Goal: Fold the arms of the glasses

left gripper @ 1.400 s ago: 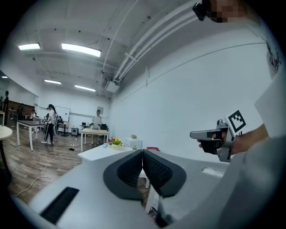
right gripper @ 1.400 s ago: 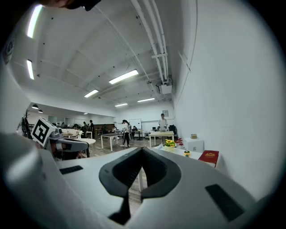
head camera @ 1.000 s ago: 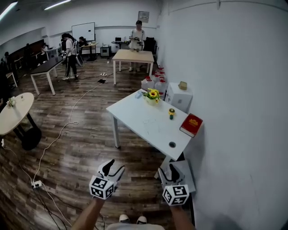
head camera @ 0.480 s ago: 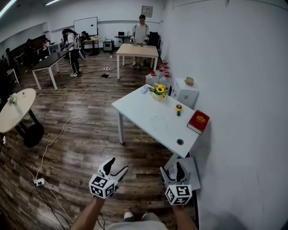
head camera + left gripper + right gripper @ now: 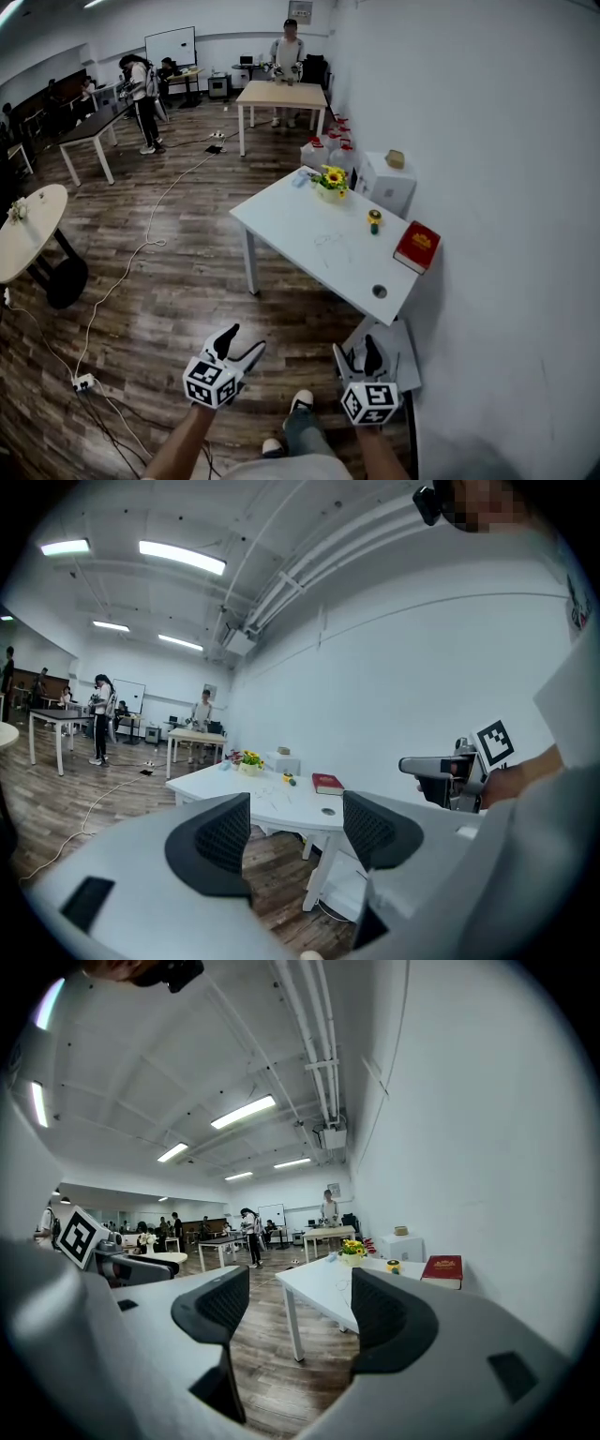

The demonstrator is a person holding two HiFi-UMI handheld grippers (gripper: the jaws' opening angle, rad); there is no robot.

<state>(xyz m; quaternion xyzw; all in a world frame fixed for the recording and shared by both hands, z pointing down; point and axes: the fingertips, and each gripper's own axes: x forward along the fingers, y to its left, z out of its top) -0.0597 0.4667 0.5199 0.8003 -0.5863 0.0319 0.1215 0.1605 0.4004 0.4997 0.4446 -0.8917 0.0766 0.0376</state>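
Standing beside the wall, the white table is bearing everything; well short of it, the left gripper and right gripper are hanging empty, all 4 jaws just having been opening and gaping wide; the glasses are lying near the tabletop's middle.

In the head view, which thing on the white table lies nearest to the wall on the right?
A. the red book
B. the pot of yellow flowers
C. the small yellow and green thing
A: the red book lies at the edge of the white table right beside the wall, while the flowers and the small yellow and green thing stand further in.
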